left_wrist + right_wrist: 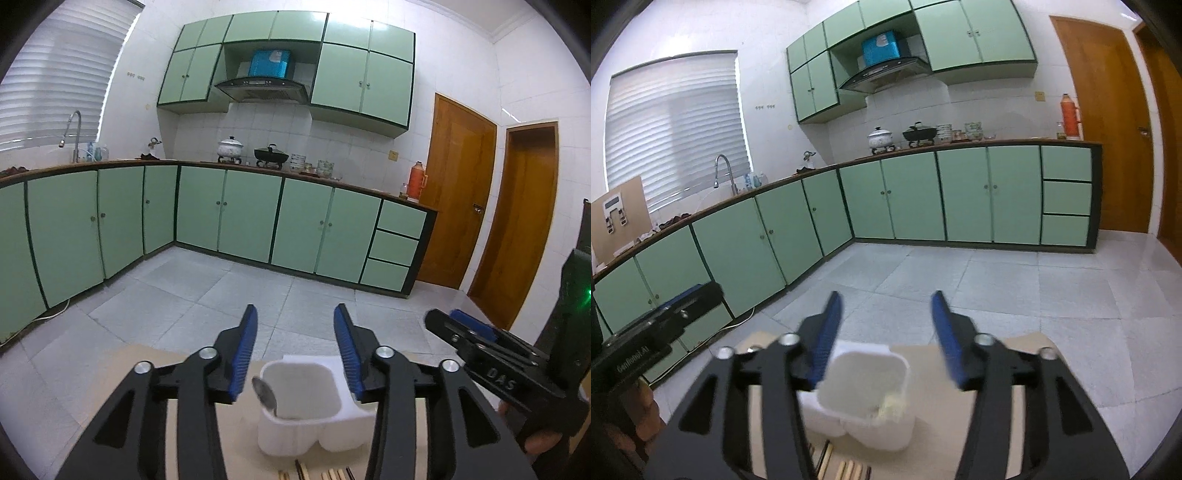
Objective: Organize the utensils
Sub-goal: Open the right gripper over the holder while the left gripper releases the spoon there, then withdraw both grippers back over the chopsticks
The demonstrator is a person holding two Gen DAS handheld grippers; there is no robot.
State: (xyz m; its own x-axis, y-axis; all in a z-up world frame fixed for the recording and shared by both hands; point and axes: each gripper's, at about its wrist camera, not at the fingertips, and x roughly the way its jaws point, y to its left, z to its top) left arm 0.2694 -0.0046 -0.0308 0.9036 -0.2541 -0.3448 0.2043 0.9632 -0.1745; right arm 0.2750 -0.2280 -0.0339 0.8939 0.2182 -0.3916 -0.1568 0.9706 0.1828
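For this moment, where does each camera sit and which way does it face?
Left wrist: on the left gripper, looking forward and slightly down over the white holder with a spoon toward the green cabinets; its own open fingers and the right gripper show.
Right wrist: on the right gripper, same heading; its open fingers, the left gripper and a hand show.
Shared: holder, chopsticks, kitchen.

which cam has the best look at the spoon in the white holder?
Left wrist: the spoon stands sharp, bowl up, in the white holder. Right wrist shows the holder blurred, with no spoon discernible.
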